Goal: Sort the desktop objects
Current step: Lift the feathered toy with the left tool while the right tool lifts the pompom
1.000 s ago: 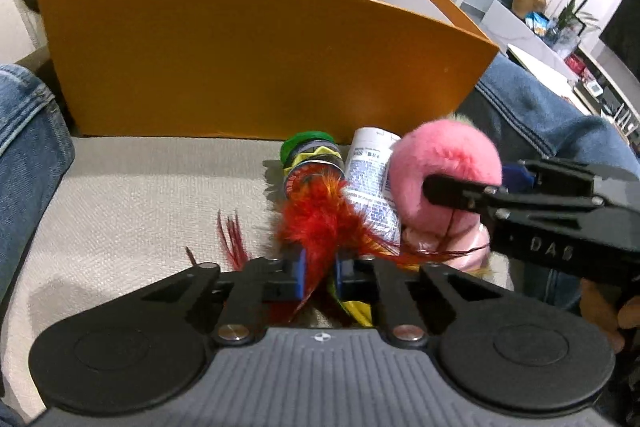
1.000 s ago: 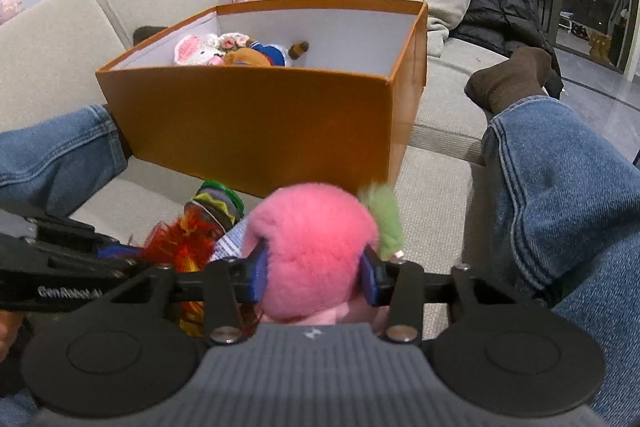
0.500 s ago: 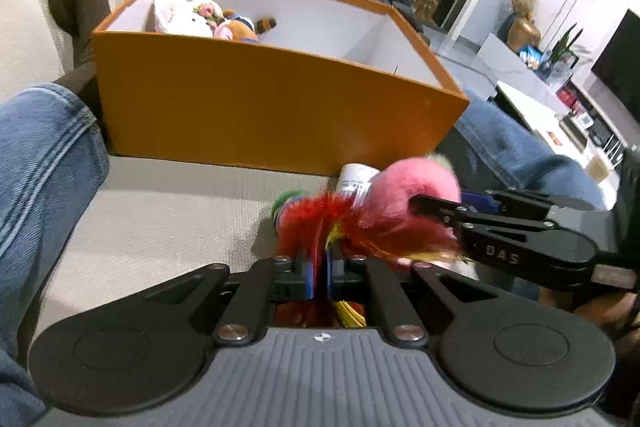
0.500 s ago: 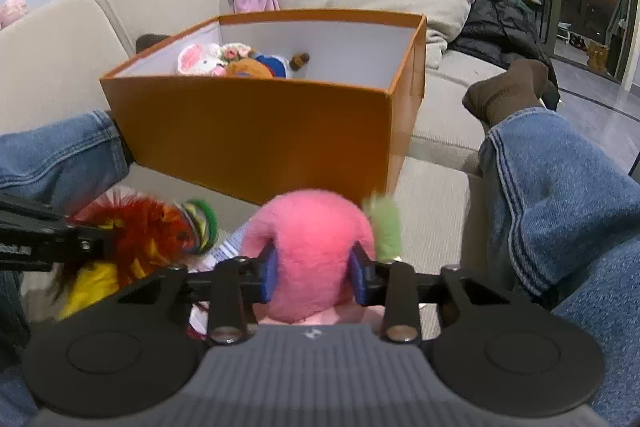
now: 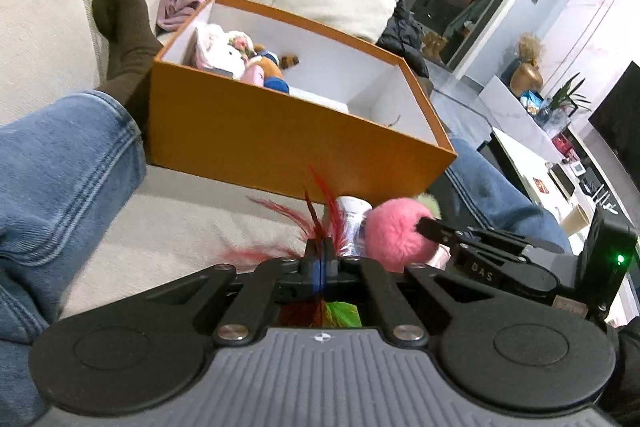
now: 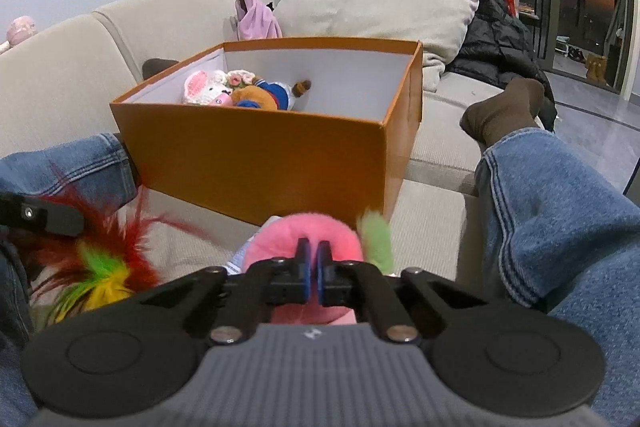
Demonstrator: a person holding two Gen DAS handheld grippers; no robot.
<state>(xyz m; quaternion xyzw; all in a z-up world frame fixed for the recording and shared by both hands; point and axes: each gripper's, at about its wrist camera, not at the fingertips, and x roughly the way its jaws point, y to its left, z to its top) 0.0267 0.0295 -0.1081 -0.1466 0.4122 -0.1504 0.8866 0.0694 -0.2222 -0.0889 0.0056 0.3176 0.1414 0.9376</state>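
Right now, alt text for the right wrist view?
The right gripper is shut on a pink pompom in front of an open orange box of plush toys on a beige sofa, between denim-clad legs.

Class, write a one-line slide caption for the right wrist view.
Right gripper pinches pink pompom before orange box holding plush toys.

fluffy pink pompom (image 6: 308, 231) — matt orange cardboard box (image 6: 256, 151), ribbed cloth sofa (image 6: 432, 203)

orange box (image 6: 256, 163), pink pompom (image 5: 396, 235), red feathers (image 6: 100, 239)
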